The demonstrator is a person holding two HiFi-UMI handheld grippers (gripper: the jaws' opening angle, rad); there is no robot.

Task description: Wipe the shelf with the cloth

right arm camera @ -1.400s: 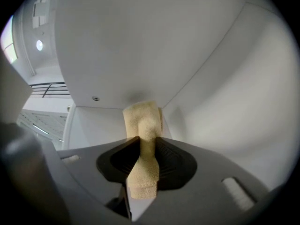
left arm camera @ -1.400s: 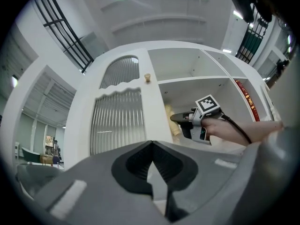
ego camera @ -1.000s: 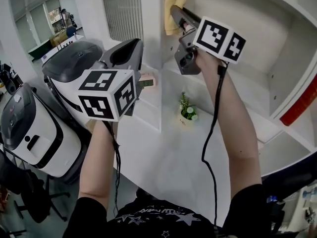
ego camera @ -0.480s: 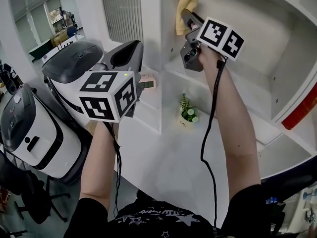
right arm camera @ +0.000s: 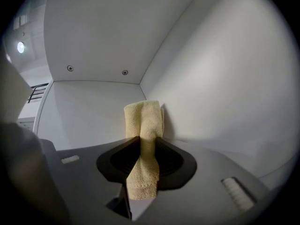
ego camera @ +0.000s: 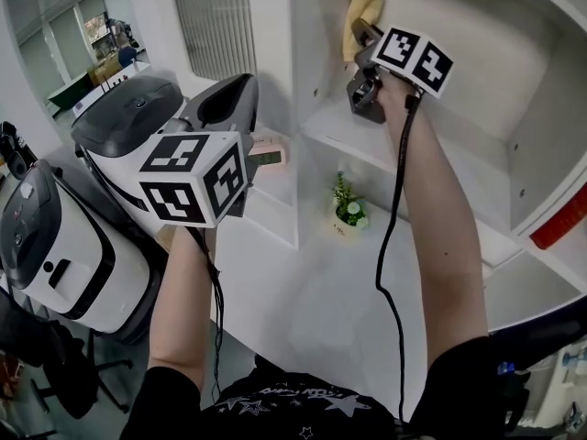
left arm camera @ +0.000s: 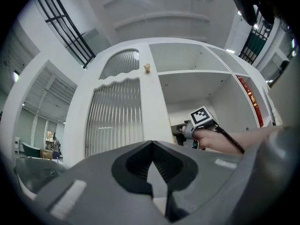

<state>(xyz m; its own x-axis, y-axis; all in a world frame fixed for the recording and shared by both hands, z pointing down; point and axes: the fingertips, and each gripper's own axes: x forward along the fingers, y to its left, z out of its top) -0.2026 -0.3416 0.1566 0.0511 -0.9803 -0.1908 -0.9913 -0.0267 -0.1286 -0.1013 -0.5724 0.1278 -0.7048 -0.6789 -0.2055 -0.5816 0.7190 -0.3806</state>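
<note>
A yellow cloth is pinched in my right gripper, which is raised into the upper compartment of the white shelf unit. In the right gripper view the cloth stands up between the shut jaws of the right gripper, its free end close to the white wall by the compartment's inner corner. My left gripper is held lower and to the left, outside the shelf. In the left gripper view the left gripper is shut with nothing in it.
A small potted plant stands in the lower compartment. A pink device sits on the ledge to its left. Two white-and-black machines stand at the left. A red strip shows at the right edge.
My right gripper has carried the cloth to the right along the upper compartment. The left gripper has hardly moved.
</note>
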